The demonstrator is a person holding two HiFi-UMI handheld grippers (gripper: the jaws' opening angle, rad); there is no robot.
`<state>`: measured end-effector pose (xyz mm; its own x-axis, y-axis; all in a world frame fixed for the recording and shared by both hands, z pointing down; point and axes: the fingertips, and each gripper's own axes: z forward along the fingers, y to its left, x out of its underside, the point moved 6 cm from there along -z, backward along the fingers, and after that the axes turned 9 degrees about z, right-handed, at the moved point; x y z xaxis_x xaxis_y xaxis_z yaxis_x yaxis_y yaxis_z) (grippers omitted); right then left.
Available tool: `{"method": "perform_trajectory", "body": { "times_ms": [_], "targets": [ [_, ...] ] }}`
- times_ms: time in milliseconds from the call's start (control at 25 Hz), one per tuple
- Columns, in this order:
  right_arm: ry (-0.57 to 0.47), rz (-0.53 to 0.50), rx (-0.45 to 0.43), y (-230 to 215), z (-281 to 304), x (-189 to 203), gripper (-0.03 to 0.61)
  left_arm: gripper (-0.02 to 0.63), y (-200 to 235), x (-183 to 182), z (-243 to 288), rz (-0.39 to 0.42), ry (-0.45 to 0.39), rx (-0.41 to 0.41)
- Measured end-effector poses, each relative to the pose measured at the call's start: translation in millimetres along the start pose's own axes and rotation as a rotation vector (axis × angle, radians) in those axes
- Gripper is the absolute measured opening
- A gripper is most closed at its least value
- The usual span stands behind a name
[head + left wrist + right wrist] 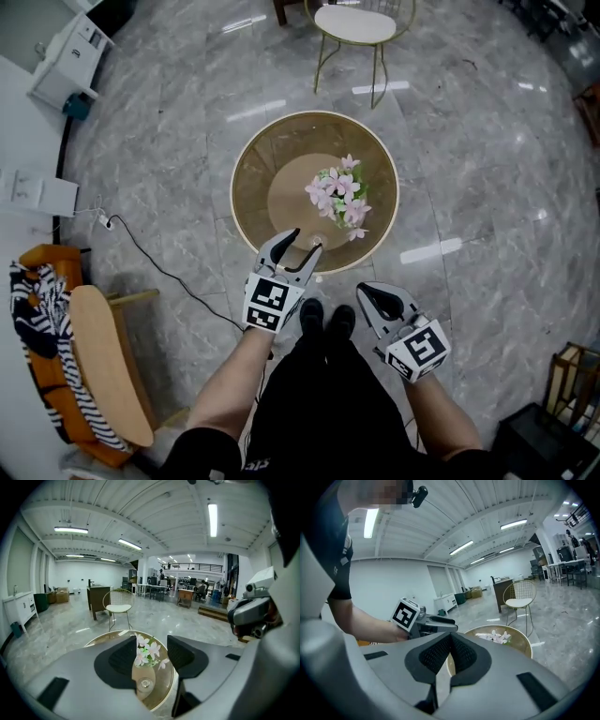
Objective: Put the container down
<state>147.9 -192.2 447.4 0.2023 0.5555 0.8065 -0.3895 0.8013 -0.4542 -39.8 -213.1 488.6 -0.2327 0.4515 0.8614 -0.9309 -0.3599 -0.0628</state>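
- Right gripper point(367, 292) hung nearest the body, short of the table point(267, 155), jaws pressed together on nothing.
- Left gripper point(307, 241) was ahead of it, over the table's near rim. Its jaws were spread with nothing pinched; only tabletop and blooms showed through the gap.
- Container point(325, 230), a clear vase, stood on the round glass table, free of both grippers. It was just ahead of the left jaws and a touch to their right, so the left hand was much the nearer.
- Its long axis looked upright, though the glass was hard to read.
- Contents: a bunch of pink flowers point(339, 195) leaning out above the mouth. Could not tell whether it held water.
- Judged put-down as done; the likely next move was to back the left gripper straight off without clipping the blooms.
- Farther off, a wire chair point(354, 23) stood well apart from the table.
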Motion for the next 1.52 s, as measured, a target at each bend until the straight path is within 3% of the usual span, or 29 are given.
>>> {"method": "perform_trajectory", "body": {
  "times_ms": [240,520,1000,1240,1520],
  "targets": [
    [-0.053,-0.053,-0.018,27.1,-35.6,-50.3,0.014,0.162,5.3,-67.5,-63.6,-0.007,-0.070,-0.076],
    [-0.133,-0.087,-0.024,52.5,-71.6,-86.9,0.014,0.138,-10.6,-113.1,-118.3,0.043,-0.081,-0.093],
    [-0.178,-0.089,0.051,92.5,-96.8,-121.9,0.012,0.055,-1.1,-129.4,-182.6,-0.016,-0.107,-0.151],
    [-0.239,-0.111,0.015,119.6,-86.5,-157.1,0.012,0.052,11.0,-141.7,-214.9,0.076,-0.102,-0.162],
    [-0.257,-0.143,-0.012,137.3,-72.4,-168.3,0.011,0.052,36.7,-163.4,-235.1,0.074,-0.160,-0.192]
  ]
}}
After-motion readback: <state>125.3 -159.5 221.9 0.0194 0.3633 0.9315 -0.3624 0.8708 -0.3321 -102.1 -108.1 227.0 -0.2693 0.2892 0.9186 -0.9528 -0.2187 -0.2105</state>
